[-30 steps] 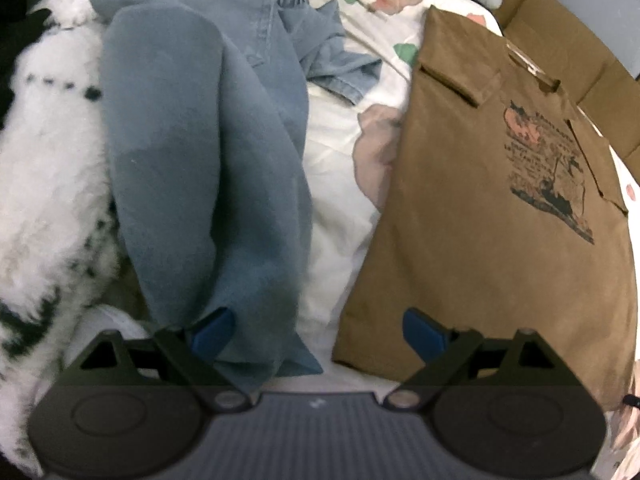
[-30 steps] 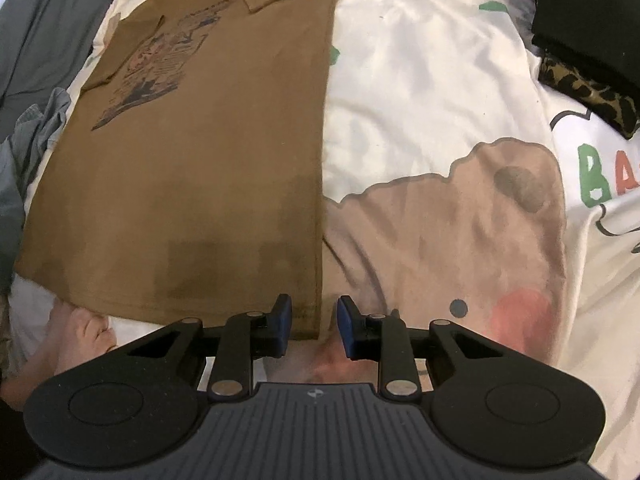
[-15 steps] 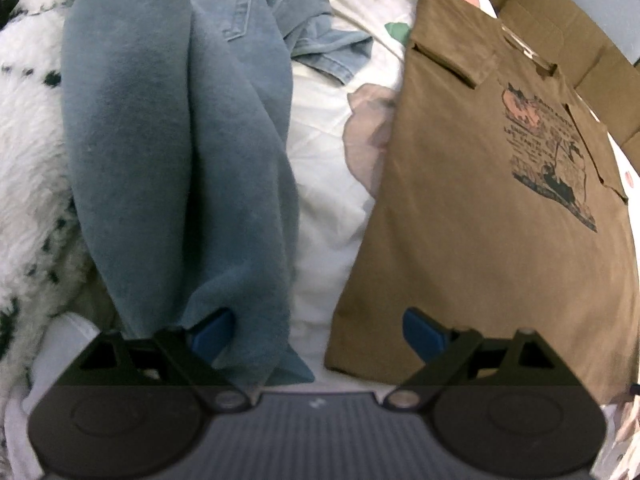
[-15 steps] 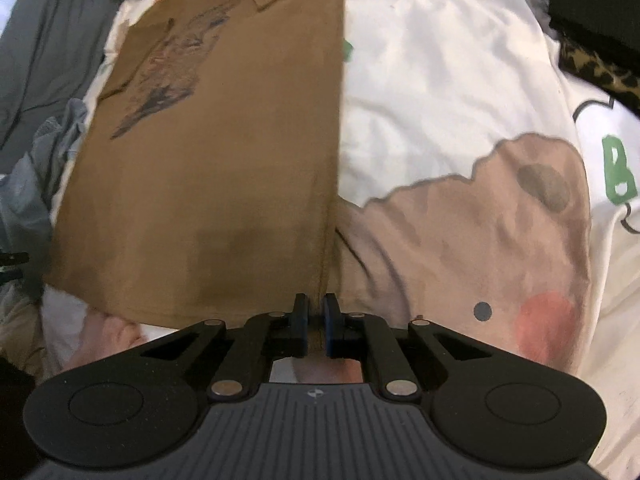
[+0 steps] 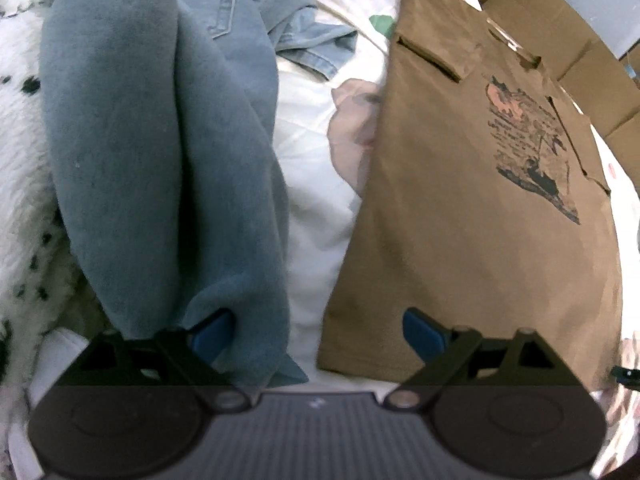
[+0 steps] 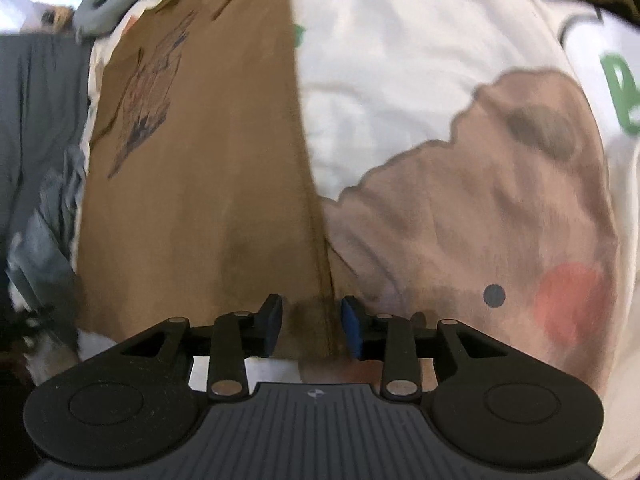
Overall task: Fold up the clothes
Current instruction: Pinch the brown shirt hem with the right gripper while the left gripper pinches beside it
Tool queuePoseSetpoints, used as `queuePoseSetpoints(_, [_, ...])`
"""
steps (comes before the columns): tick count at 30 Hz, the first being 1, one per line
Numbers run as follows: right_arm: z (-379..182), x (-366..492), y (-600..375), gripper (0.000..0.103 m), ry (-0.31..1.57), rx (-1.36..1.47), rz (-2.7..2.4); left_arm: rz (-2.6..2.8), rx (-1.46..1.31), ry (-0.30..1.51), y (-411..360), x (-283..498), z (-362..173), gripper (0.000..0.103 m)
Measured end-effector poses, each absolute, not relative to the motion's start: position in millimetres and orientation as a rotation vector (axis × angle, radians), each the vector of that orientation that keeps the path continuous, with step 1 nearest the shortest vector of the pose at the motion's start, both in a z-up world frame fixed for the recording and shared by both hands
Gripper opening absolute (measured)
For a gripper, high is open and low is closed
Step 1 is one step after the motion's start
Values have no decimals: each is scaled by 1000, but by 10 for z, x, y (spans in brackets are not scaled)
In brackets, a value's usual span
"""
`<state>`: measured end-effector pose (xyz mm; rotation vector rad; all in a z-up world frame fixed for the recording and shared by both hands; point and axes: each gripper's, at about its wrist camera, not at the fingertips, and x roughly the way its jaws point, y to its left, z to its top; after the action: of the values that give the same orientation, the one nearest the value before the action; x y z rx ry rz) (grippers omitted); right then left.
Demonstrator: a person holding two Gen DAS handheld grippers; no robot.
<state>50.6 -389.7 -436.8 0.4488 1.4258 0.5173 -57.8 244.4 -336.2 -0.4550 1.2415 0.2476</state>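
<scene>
Left hand-held gripper (image 5: 316, 330) spread wide, blue pads far apart, nothing pinched. Hovering over the near edge of the bed, aimed steeply down. Left pad (image 5: 210, 330) tucked under the hanging end of a blue-grey fleece garment (image 5: 160, 160), touching or just behind it, hard to tell which. Right pad (image 5: 422, 334) sitting over the near left corner of the brown T-shirt (image 5: 460, 220), hem just beside it, contact unclear.

Right hand-held gripper (image 6: 309, 326) partly apart and opening, pads not pressing. Between the jaws: the near right corner of the brown T-shirt (image 6: 200, 200), its side seam running straight up the gap. Fabric loose there, not clamped.

Brown T-shirt laid flat on the bedsheet (image 6: 400, 80), front up, dark print (image 5: 532, 148) toward the far end, sleeves folded in on top. Hem at the near edge of the bed, collar far. White strip of bedsheet (image 5: 312, 200) showing between T-shirt and fleece.

Left of the fleece, a white fluffy blanket with black spots (image 5: 20, 160). Beyond the fleece, light denim jeans (image 5: 248, 20) crumpled at the far left. Sheet printed with a large tan cartoon shape (image 6: 480, 200), a pink cheek and green letters, off to the right of the T-shirt. Grey cloth (image 6: 36, 100) at the far left of the right wrist view, a rumpled blue-grey piece (image 6: 48, 232) below it. Right wrist view blurred throughout.
</scene>
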Motion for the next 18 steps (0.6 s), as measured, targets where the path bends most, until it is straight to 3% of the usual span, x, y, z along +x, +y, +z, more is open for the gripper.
queuePoseSetpoints(3, [-4410, 528, -3932, 37, 1447, 475, 523, 223, -461, 1244, 2456, -564, -3368, 91])
queuePoseSetpoints(6, [-4417, 539, -3889, 9, 1466, 435, 531, 190, -458, 1252, 2442, -544, -3387, 87])
queuePoseSetpoints(7, [-4397, 541, -3867, 5, 1468, 418, 534, 181, -449, 1255, 2429, -536, -3392, 86])
queuePoseSetpoints(10, [-4254, 521, -3815, 3, 1441, 371, 561, 158, -416, 1259, 2388, -505, -3406, 82])
queuePoseSetpoints(14, [-4119, 474, -3863, 3, 1415, 324, 538, 105, -383, 1252, 2296, -456, -3379, 69])
queuePoseSetpoints(18, [-4044, 459, -3885, 3, 1411, 314, 531, 85, -339, 1250, 2214, -461, -3218, 68])
